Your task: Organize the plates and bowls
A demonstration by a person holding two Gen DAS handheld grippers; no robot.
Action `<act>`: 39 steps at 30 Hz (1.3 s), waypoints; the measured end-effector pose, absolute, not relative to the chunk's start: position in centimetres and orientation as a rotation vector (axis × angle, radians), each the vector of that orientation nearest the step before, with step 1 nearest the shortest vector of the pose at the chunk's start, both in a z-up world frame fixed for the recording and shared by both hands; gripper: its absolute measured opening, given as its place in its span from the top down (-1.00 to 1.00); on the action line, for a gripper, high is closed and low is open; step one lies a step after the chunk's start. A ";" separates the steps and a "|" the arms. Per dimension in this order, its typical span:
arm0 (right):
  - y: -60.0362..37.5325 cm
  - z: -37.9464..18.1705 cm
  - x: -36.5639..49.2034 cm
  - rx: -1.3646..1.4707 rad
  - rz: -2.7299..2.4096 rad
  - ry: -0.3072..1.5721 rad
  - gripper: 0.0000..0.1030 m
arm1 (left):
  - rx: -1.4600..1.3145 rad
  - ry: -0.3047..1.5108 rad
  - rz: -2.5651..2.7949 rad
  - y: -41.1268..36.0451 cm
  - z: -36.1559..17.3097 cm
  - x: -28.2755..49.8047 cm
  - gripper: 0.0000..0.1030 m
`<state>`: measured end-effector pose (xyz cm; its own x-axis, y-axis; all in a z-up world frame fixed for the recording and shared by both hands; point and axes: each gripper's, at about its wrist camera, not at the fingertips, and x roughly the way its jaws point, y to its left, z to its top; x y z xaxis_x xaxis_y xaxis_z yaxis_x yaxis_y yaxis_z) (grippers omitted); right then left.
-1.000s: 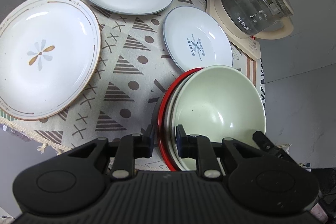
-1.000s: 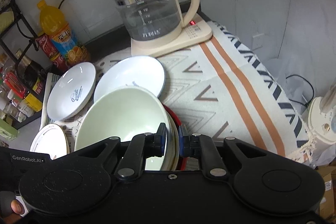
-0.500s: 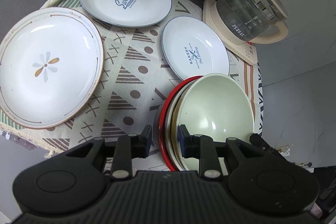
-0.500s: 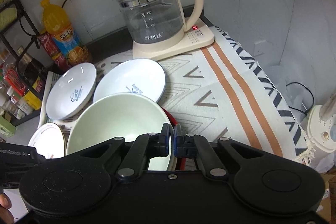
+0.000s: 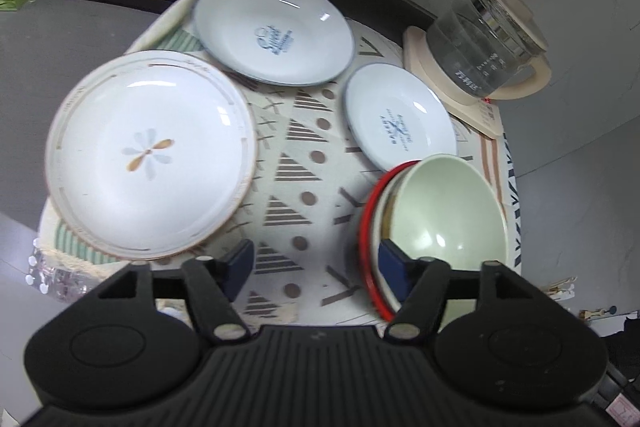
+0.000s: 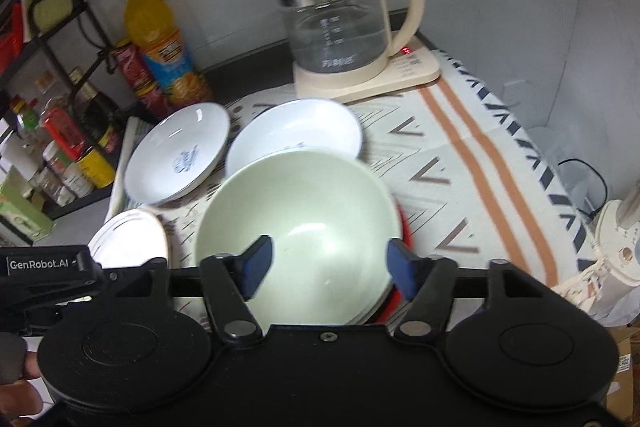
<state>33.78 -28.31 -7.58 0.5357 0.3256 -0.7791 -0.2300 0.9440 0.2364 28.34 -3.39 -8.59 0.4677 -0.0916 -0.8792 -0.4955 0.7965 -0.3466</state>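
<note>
A pale green bowl [image 5: 448, 219] sits nested in a white bowl and a red one [image 5: 366, 239] on the patterned cloth. My left gripper [image 5: 316, 263] hovers at the stack's left rim, its jaws opening; the right fingertip [image 5: 390, 267] overlaps the rim without pressing. My right gripper [image 6: 328, 261] hangs over the green bowl [image 6: 296, 219], jaws opening too, the bowl seen beneath the gap, untouched. A large flower plate [image 5: 148, 155], a "Sweet" plate [image 5: 276, 31] and a smaller "Bakery" plate [image 5: 400, 123] lie on the cloth.
A glass kettle [image 6: 336, 27] stands on its cream base at the back of the cloth [image 6: 460, 163]. An orange juice bottle [image 6: 160, 39], cans and a shelf of jars line the left. The left gripper's body [image 6: 44, 267] shows at the lower left.
Both grippers were shut on the bowl stack's rim; both have let go and spread their jaws. Each has drawn back and up a little, so the stack looks smaller.
</note>
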 end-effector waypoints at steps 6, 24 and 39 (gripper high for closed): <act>-26.2 -7.3 31.5 0.103 0.366 0.946 -0.73 | -0.628 1.062 0.309 -1.4 -8.8 25.2 -0.52; -18.2 -6.7 27.9 0.030 0.523 0.971 -0.99 | -0.737 0.980 0.463 6.5 -8.0 18.5 -0.54; -13.8 -6.4 30.8 0.033 0.614 0.995 -0.99 | -0.800 0.951 0.520 10.4 -8.4 19.7 -0.54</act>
